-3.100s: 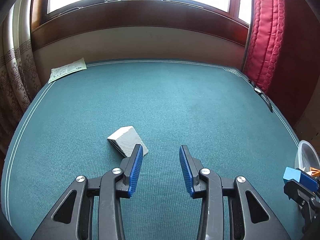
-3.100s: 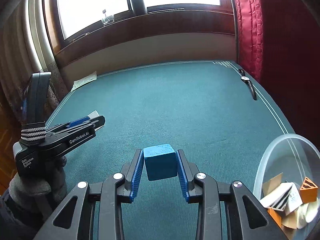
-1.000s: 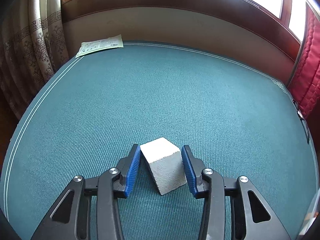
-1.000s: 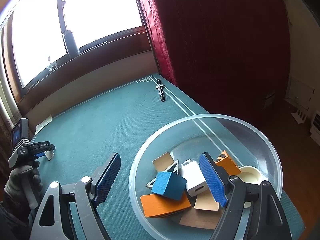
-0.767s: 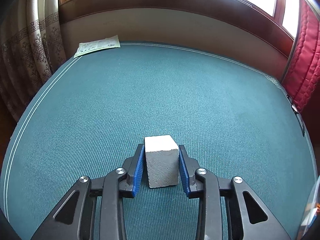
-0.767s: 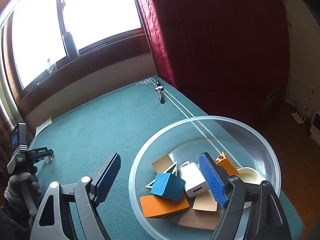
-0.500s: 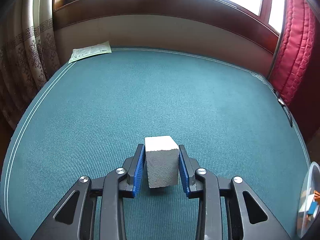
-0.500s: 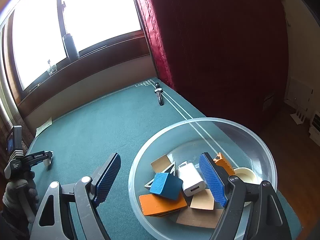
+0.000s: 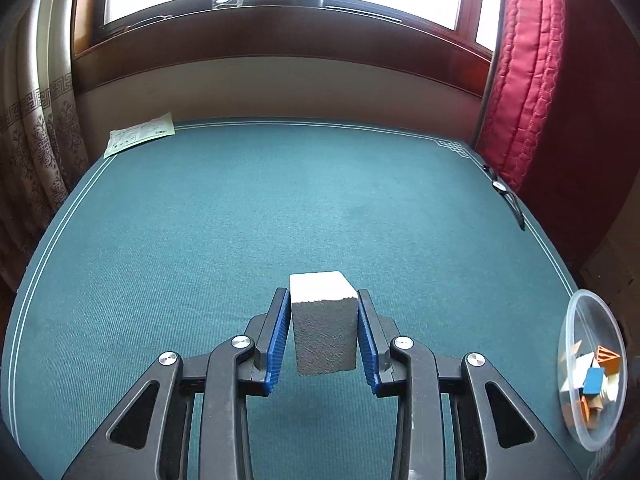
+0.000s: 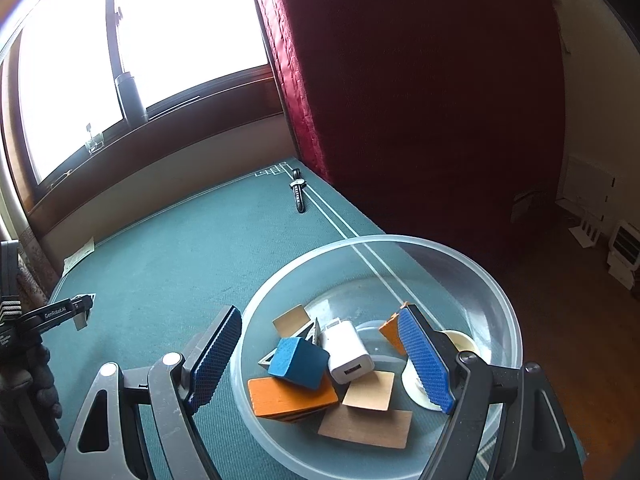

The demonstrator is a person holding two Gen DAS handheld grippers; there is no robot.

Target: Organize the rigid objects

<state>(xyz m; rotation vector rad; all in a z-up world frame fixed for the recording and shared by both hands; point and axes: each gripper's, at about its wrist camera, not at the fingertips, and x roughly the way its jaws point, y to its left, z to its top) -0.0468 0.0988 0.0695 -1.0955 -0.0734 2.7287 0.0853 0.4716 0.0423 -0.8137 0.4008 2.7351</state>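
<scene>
My left gripper now pinches the white block, lifted clear off the green table it sat on 1 second ago. My right gripper hangs spread over the clear bowl, blue block already inside; this one goes in next.

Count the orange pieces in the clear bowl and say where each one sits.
2 that I can see. An orange slab lies at the near left of the bowl, under the blue block. An orange wedge sits partly behind the right gripper's finger. More may be buried.
</scene>
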